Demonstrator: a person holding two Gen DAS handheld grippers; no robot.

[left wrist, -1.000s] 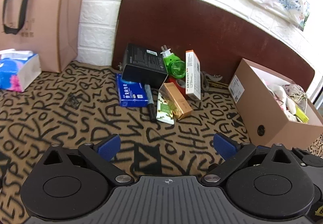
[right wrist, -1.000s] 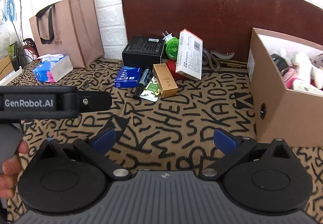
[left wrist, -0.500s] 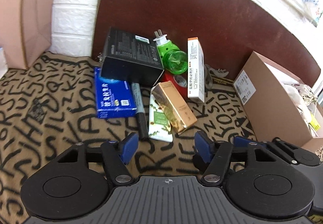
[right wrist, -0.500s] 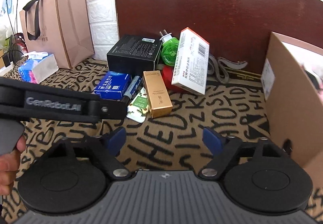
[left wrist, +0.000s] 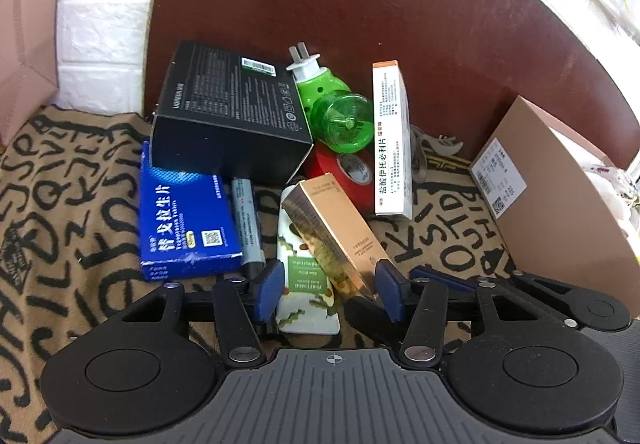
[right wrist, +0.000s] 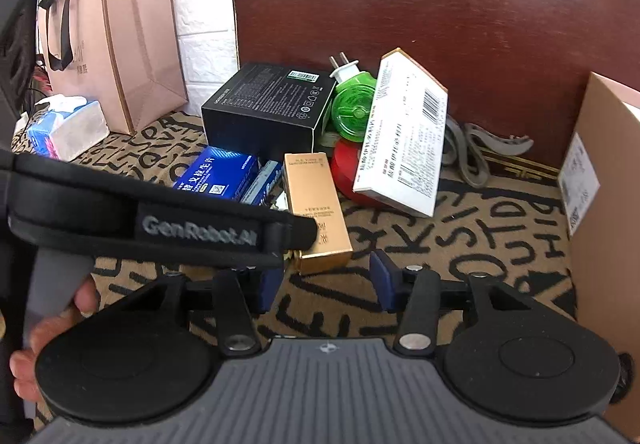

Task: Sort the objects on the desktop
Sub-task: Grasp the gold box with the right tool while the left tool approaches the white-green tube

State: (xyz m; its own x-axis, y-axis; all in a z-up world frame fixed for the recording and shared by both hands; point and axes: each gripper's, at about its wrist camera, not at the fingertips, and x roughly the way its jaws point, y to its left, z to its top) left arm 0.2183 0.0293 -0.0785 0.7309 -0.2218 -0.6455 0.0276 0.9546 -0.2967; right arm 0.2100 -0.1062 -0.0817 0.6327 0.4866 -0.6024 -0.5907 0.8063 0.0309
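A pile of objects lies against a dark red board: a black box point(left wrist: 228, 112), a blue medicine box point(left wrist: 186, 220), a marker point(left wrist: 246, 220), a green plug-in device point(left wrist: 332, 108), red tape point(left wrist: 344, 172), a white medicine box point(left wrist: 392, 140), a gold box point(left wrist: 332, 236) and a white-green sachet point(left wrist: 304, 284) under it. My left gripper point(left wrist: 330, 290) is open, its pads on either side of the gold box's near end and the sachet. My right gripper point(right wrist: 324, 282) is open just in front of the gold box point(right wrist: 316, 208).
A cardboard box point(left wrist: 560, 196) with soft items stands at the right. A pink paper bag point(right wrist: 120, 36) and a tissue pack point(right wrist: 64, 128) are at the left. A grey clip point(right wrist: 476, 152) lies behind the white box. The left gripper's body point(right wrist: 160, 220) crosses the right wrist view.
Both grippers have moved forward to the pile. The left jaws have narrowed and now straddle the gold box and sachet. The right jaws have narrowed too.
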